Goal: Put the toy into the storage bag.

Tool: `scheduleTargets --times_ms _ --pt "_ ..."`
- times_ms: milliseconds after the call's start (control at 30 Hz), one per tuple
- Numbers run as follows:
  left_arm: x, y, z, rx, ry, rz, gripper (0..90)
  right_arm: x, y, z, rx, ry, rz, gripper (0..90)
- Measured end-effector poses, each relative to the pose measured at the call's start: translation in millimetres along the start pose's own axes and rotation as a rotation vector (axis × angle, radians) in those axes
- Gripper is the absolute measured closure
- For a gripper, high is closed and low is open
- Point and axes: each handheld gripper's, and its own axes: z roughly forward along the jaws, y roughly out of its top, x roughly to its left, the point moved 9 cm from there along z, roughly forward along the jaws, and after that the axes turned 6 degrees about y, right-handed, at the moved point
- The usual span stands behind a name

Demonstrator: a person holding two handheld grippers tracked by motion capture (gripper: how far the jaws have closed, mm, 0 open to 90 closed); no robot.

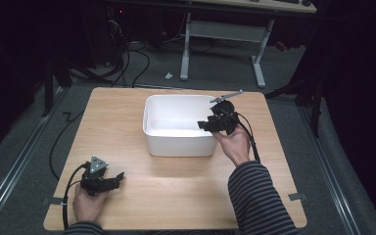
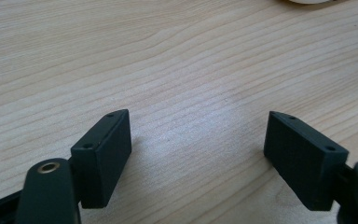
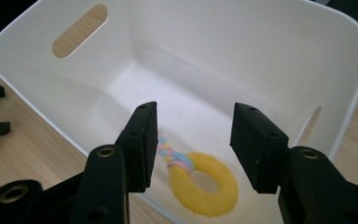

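Over on the left, the left gripper (image 1: 119, 177) rests on the wooden table (image 1: 176, 191), jaws spread, holding nothing. To its right, the right gripper (image 3: 193, 140) hangs over the white bin (image 3: 279, 51), jaws apart and empty, the yellow ring toy (image 3: 205, 184) lying on the bin floor beneath. Pulling back carelessly could catch the bin's rim and drag it.
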Motion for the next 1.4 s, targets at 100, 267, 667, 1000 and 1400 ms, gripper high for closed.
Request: scheduleTargets --times_ms 100,267,667,1000,1400 --pt "0.1 0.0 0.0 0.000 0.000 0.000 23.4 -4.6 -2.4 -9.4 -0.033 -0.004 0.005 51.0" --pt "0.0 0.0 0.0 0.000 0.000 0.000 23.4 -13.1 -7.1 -25.4 -0.081 0.005 0.023 50.8" --pt "0.0 0.0 0.0 0.000 0.000 0.000 23.4 -29.4 -20.8 -53.5 -0.138 0.007 0.056 50.0" --pt "0.0 0.1 0.1 -0.001 0.002 0.001 23.4 -41.6 -31.5 -68.5 -0.161 -0.014 0.071 49.8" --pt "0.0 0.1 0.1 -0.002 0.002 0.000 23.4 -54.3 -44.3 -93.7 -0.179 -0.071 0.060 49.7"
